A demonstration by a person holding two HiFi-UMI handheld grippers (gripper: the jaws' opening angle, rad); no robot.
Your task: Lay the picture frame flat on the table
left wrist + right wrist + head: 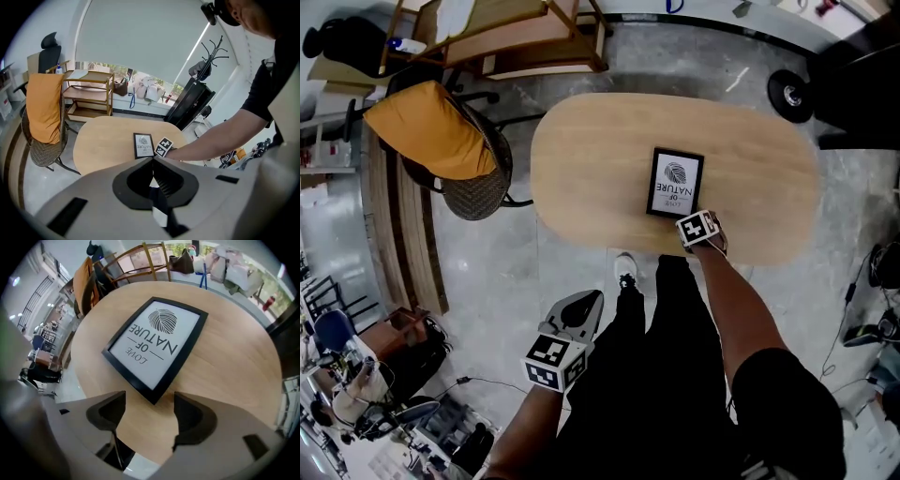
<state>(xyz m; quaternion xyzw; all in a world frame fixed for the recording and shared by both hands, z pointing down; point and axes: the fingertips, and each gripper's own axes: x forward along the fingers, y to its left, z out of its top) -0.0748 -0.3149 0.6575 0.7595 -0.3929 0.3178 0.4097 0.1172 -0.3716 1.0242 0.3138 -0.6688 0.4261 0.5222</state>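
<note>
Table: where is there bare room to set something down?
Bare: the table's left half, toward the chair; its right end; a strip beyond the frame. Crowded: the near edge, where the right gripper hangs at the frame's corner.

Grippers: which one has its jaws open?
The right gripper, at the near corner of the picture frame on the table: its jaws stand apart, pressing on nothing. The left gripper, off the table, has its jaws together.

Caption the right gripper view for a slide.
Open, empty right gripper above the wooden table, at a corner of the flat-lying picture frame.
</note>
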